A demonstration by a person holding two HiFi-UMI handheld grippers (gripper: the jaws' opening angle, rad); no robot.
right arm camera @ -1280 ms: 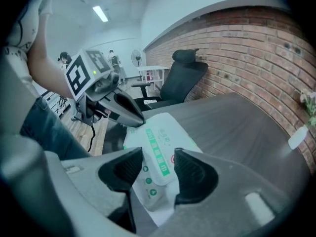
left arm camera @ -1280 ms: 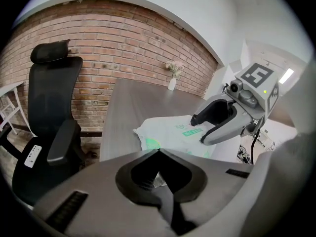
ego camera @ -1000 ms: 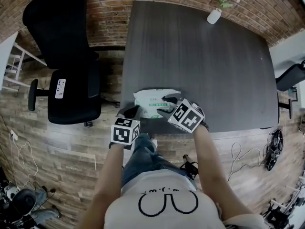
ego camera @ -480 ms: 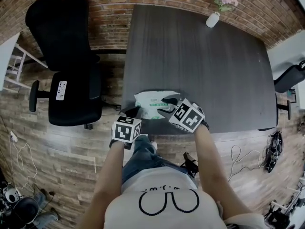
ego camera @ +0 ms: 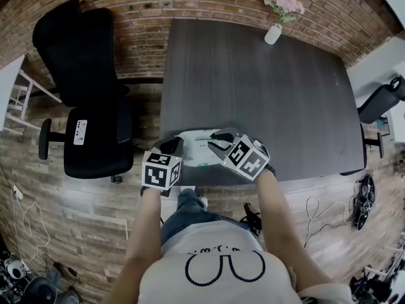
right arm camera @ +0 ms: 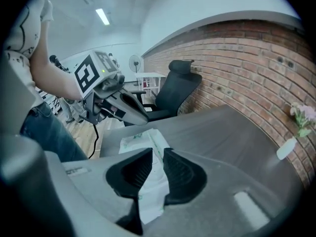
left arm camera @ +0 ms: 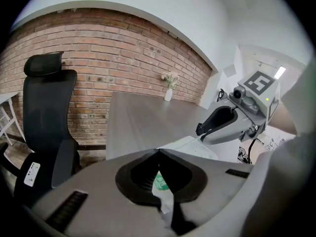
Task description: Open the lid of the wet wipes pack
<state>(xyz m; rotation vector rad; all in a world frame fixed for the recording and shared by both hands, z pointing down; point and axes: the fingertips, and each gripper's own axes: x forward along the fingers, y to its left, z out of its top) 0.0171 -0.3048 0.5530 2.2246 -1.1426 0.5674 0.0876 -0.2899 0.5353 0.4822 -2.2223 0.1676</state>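
Office: desk (ego camera: 253, 94), swivel chair (ego camera: 95, 128).

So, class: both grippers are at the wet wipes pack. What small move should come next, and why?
Probably hold the left gripper steady and ease the right gripper upward to start peeling it open. The left jaws are shut on an edge of the wet wipes pack; the right jaws have just been closing onto pack material between them.

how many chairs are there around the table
2. One black office chair stands left of the table; a second dark chair is partly cut off at the head view's right edge. Others may be out of frame.
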